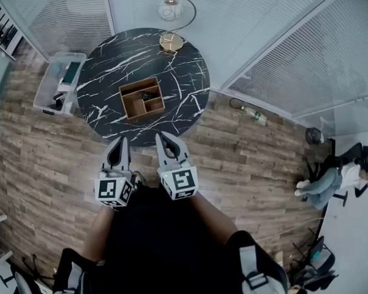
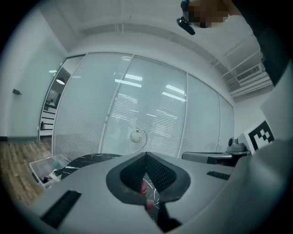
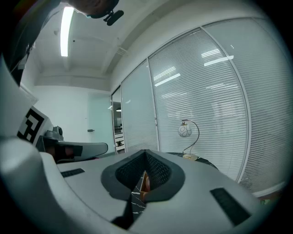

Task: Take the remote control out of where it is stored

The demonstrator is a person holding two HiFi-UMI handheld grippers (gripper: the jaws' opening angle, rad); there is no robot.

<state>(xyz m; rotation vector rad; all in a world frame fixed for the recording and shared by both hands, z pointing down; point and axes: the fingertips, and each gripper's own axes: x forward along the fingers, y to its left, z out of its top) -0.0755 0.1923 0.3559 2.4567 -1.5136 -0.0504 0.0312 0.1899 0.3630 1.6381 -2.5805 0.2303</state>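
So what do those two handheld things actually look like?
The left tongs and right tongs match: pale grey tapering bodies, black ribbed pads inside the tips, and a white cube with black square markers at the rear. The person wears a black top.

- This is an office: glass partition walls [image 1: 258, 24] with slatted blinds close in behind the round black marble table [image 1: 107, 67].
- Wood-look flooring [image 1: 245, 153] lies all around the table.
- Well to the table's right, a person [image 1: 331, 179] sits among dark office chairs [image 1: 314, 265].
- A clear storage bin [image 1: 50, 88] stands just left of the table.
- A ceiling strip light [image 3: 67, 32] hangs overhead.
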